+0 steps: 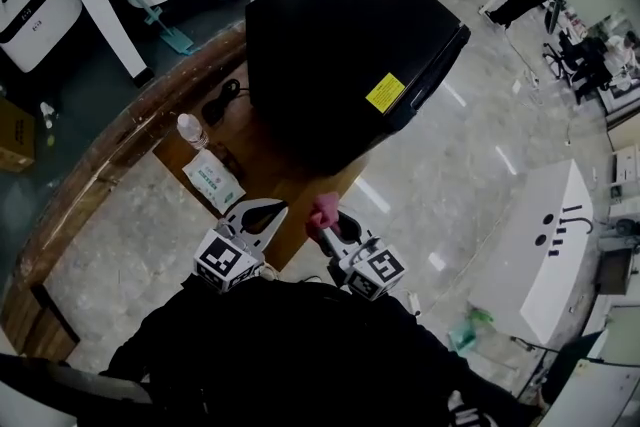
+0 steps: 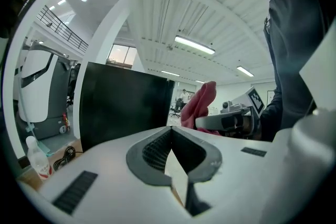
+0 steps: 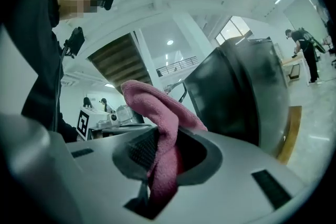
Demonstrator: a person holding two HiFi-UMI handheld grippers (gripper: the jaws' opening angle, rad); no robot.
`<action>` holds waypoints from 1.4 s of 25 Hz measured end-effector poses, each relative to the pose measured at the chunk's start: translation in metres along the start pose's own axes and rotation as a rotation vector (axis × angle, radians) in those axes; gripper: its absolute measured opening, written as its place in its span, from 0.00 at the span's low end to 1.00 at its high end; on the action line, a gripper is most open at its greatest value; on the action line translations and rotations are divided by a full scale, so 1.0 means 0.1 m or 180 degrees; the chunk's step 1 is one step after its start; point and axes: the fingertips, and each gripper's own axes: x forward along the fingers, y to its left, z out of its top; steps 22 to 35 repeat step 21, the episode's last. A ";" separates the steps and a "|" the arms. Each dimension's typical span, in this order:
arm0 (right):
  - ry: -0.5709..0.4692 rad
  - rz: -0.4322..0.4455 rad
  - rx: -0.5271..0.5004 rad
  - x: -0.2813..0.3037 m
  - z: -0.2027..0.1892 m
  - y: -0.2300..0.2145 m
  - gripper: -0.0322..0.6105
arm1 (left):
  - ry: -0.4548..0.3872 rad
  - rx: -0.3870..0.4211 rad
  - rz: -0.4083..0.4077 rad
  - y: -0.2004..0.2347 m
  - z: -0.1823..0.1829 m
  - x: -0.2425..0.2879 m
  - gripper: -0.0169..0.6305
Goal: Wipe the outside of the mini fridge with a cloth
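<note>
Head view, fridge: The black fridge (image 1: 350,55) stands on the wooden table (image 1: 120,145), ahead of both grippers and apart from them.
Head view, cloth: The pink cloth (image 1: 324,210) sticks up from the right gripper (image 1: 333,231), short of the fridge; no wiping contact yet.
Head view, clutter: A bottle (image 1: 191,129) and a pack (image 1: 213,181) lie left of the fridge. I judge a wide sweep on that side could knock them.
Head view, sticker: A yellow label (image 1: 385,92) sits on the near face. I think a dragged cloth could snag its edge.
Left gripper view, claw: The left gripper (image 2: 172,157) has its jaws pressed together on nothing. The fridge (image 2: 126,107) is ahead, the cloth (image 2: 200,104) off to the right.
Left gripper view, risk: With this claw idle, nothing steadies the fridge. I expect a firm push could shift it.
Right gripper view, claw: The right gripper (image 3: 164,157) pinches the cloth (image 3: 157,110), a fold flopping over the tips. The fridge (image 3: 236,97) is to the right.
Right gripper view, risk: Only a narrow bunch is clamped. I judge friction could pull it free, or let hard jaw tips scrape the fridge.
</note>
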 end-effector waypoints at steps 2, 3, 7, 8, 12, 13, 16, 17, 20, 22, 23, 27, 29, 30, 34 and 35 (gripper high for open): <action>0.0020 0.0066 -0.0169 -0.10 0.04 0.05 0.19 | -0.0016 0.0029 0.0012 -0.10 0.07 0.00 0.03; 0.0008 0.0083 -0.0218 -0.15 0.07 0.08 0.19 | -0.0016 0.0052 0.0013 -0.16 0.08 -0.01 0.03; -0.0044 0.0135 -0.0265 -0.31 0.15 0.18 0.19 | -0.0083 0.0103 0.0050 -0.39 0.18 -0.04 0.03; -0.0049 0.0160 -0.0278 -0.34 0.16 0.21 0.19 | -0.0104 0.0112 0.0068 -0.44 0.20 -0.05 0.03; -0.0110 0.0246 -0.0329 -0.48 0.25 0.28 0.19 | -0.0157 0.0144 0.0118 -0.61 0.27 -0.03 0.03; -0.0129 0.0261 -0.0350 -0.51 0.28 0.28 0.19 | -0.0164 0.0161 0.0115 -0.66 0.27 -0.02 0.03; -0.0166 0.0296 -0.0414 -0.62 0.37 0.32 0.19 | -0.0202 0.0230 0.0114 -0.82 0.30 0.01 0.03; -0.0176 0.0303 -0.0425 -0.67 0.40 0.34 0.19 | -0.0206 0.0242 0.0130 -0.88 0.31 0.01 0.03; -0.0238 0.0332 -0.0484 -0.82 0.48 0.41 0.19 | -0.0203 0.0241 0.0177 -1.05 0.31 0.02 0.03; -0.0266 0.0343 -0.0503 -0.87 0.51 0.43 0.19 | -0.0203 0.0236 0.0187 -1.12 0.31 0.03 0.03; -0.0266 0.0343 -0.0503 -0.87 0.51 0.43 0.19 | -0.0203 0.0236 0.0187 -1.12 0.31 0.03 0.03; -0.0266 0.0343 -0.0503 -0.87 0.51 0.43 0.19 | -0.0203 0.0236 0.0187 -1.12 0.31 0.03 0.03; -0.0266 0.0343 -0.0503 -0.87 0.51 0.43 0.19 | -0.0203 0.0236 0.0187 -1.12 0.31 0.03 0.03; -0.0266 0.0343 -0.0503 -0.87 0.51 0.43 0.19 | -0.0203 0.0236 0.0187 -1.12 0.31 0.03 0.03; -0.0266 0.0343 -0.0503 -0.87 0.51 0.43 0.19 | -0.0203 0.0236 0.0187 -1.12 0.31 0.03 0.03; -0.0266 0.0343 -0.0503 -0.87 0.51 0.43 0.19 | -0.0203 0.0236 0.0187 -1.12 0.31 0.03 0.03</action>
